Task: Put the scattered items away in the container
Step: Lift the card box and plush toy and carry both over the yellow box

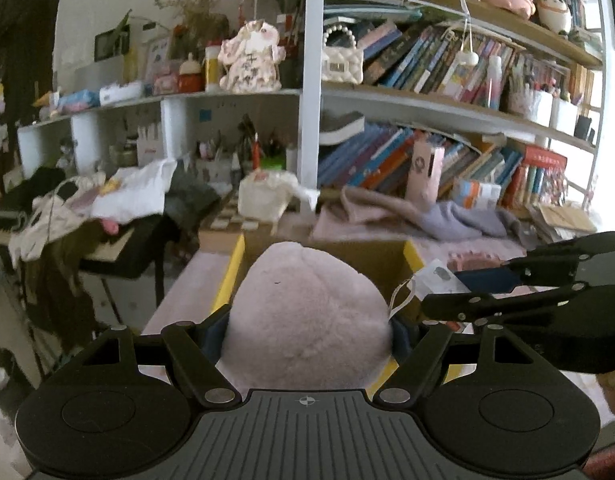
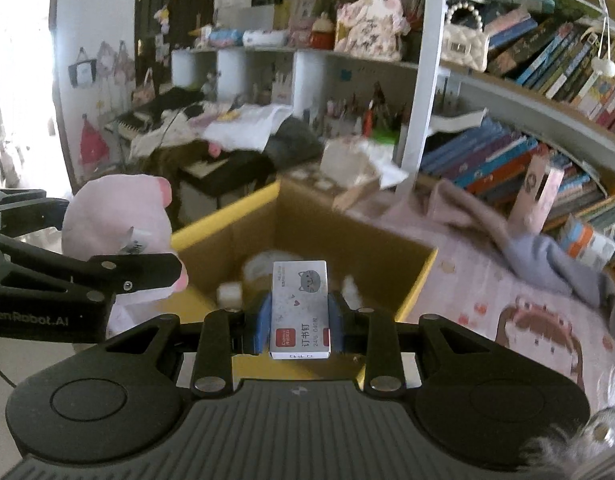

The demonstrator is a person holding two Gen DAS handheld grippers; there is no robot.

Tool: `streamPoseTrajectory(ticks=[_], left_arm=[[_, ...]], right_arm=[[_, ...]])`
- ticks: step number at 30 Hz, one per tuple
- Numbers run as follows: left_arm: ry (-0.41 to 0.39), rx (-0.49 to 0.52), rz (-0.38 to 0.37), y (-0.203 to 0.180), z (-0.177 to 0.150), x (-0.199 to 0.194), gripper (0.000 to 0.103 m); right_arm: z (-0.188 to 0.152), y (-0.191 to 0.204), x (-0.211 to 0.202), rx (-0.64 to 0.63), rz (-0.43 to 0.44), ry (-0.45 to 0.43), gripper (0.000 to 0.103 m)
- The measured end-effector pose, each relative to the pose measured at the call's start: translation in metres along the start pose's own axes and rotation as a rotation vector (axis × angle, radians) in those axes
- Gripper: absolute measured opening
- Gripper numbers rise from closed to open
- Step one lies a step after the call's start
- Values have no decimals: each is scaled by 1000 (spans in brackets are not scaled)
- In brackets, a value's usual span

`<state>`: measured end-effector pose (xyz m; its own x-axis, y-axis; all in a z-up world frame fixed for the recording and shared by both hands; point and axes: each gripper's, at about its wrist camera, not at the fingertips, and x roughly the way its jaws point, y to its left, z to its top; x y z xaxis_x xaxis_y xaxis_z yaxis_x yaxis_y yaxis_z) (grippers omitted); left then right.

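My left gripper [image 1: 307,332] is shut on a pink plush toy [image 1: 307,312] that fills the gap between its fingers and hangs over the near edge of the cardboard box [image 1: 235,264]. The plush also shows in the right wrist view [image 2: 115,216], at the left of the box. My right gripper [image 2: 299,320] is shut on a small white staple box [image 2: 300,308] with a grey cat print, held over the near edge of the yellow-rimmed cardboard box [image 2: 347,232]. Small pale items [image 2: 263,268] lie inside the box. The right gripper shows in the left wrist view [image 1: 439,280] at the right.
The box stands on a pink patterned mat [image 2: 487,300]. A grey and beige cloth [image 2: 507,240] lies on the mat by the bookshelf [image 2: 547,120]. A cluttered desk with clothes [image 2: 227,132] stands behind the box. A pink carton [image 2: 539,192] leans on the books.
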<state>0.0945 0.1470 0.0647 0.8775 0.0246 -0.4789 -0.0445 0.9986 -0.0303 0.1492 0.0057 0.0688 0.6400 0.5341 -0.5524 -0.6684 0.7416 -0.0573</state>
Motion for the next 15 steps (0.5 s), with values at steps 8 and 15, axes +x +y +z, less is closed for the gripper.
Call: streamPoseTrajectory(ticks=[8,15], left_arm=[[27,-6,1,3,30,69,78],[120,11,-4,3,34,130,78]], right_arm=[[22,-40,71,15,-3,55,28],[24,-58,135,-14,10,158,28]])
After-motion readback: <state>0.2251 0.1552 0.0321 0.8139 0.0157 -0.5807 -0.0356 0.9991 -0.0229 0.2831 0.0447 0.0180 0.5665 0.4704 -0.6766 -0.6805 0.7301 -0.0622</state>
